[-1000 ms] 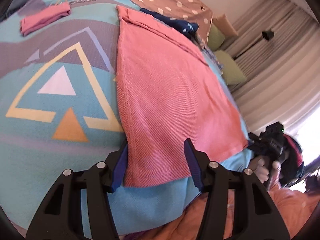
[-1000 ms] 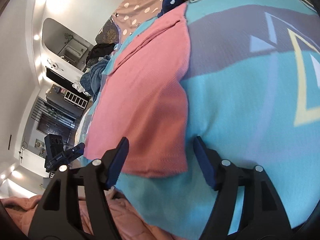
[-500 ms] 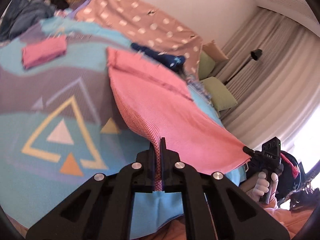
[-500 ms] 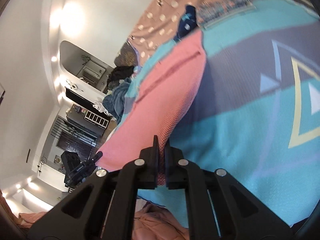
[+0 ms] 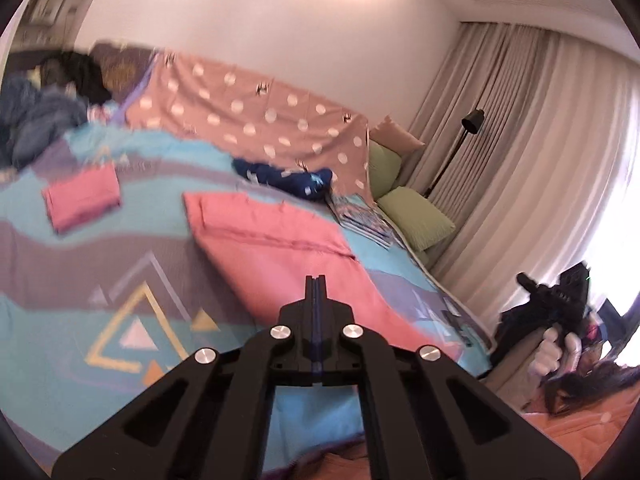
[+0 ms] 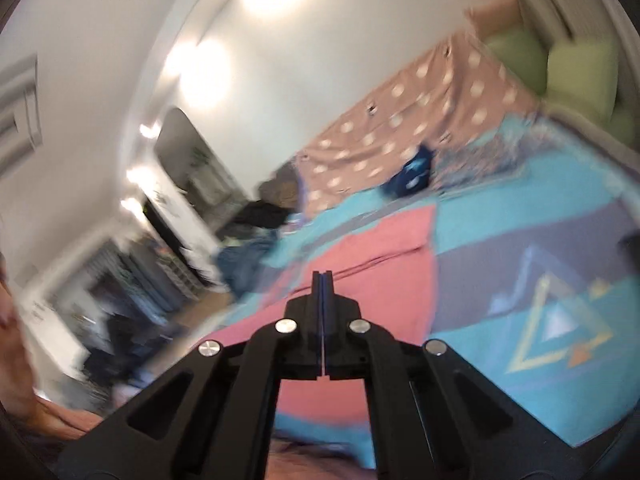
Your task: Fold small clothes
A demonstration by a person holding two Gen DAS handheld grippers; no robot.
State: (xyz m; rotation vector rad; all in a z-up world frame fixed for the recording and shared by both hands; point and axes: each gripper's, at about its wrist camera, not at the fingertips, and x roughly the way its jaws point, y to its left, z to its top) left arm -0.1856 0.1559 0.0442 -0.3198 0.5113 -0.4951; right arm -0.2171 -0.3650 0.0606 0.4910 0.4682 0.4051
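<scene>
A pink knit garment (image 5: 280, 256) lies spread on the patterned bedspread (image 5: 80, 300); it also shows in the right wrist view (image 6: 380, 280). My left gripper (image 5: 315, 280) is shut on the garment's near left corner and holds it lifted off the bed. My right gripper (image 6: 322, 276) is shut on the near right corner and holds it lifted too. The right gripper with its hand shows at the right of the left wrist view (image 5: 560, 304). The pinched cloth edges are hidden behind the jaws.
A folded pink cloth (image 5: 82, 200) lies at the far left of the bed. A navy starred garment (image 5: 288, 180) and a folded patterned one (image 5: 360, 220) lie beyond the pink garment. Green pillows (image 5: 416, 216), a floor lamp (image 5: 472, 124) and curtains stand right.
Both grippers closed on the garment's near corners and have risen, lifting the near edge off the bed. Both views now tilt upward toward the far wall.
</scene>
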